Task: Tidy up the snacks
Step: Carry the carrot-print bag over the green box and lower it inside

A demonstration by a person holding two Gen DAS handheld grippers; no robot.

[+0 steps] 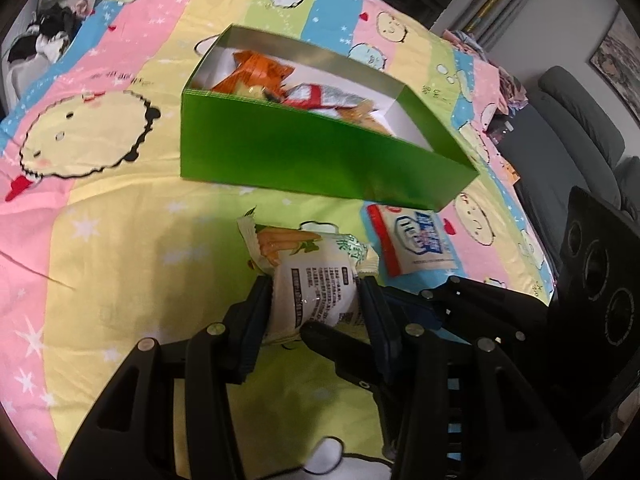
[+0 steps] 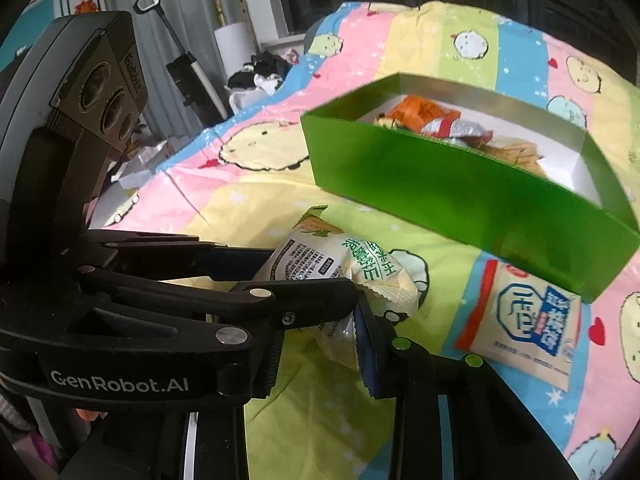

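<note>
Open top on the green cardboard box (image 1: pixel 312 152), reachable from above; left half of its floor crowded with orange and silver snack packets (image 1: pixel 276 80), right half bare white. Near wall of the box standing between the grippers and that floor. Just before the box's right corner, flat on the pastel cartoon-print bedspread (image 1: pixel 120 264), a white, red and blue snack packet (image 2: pixel 524 320). Left of the box, bare bedspread, free for passage.
</note>
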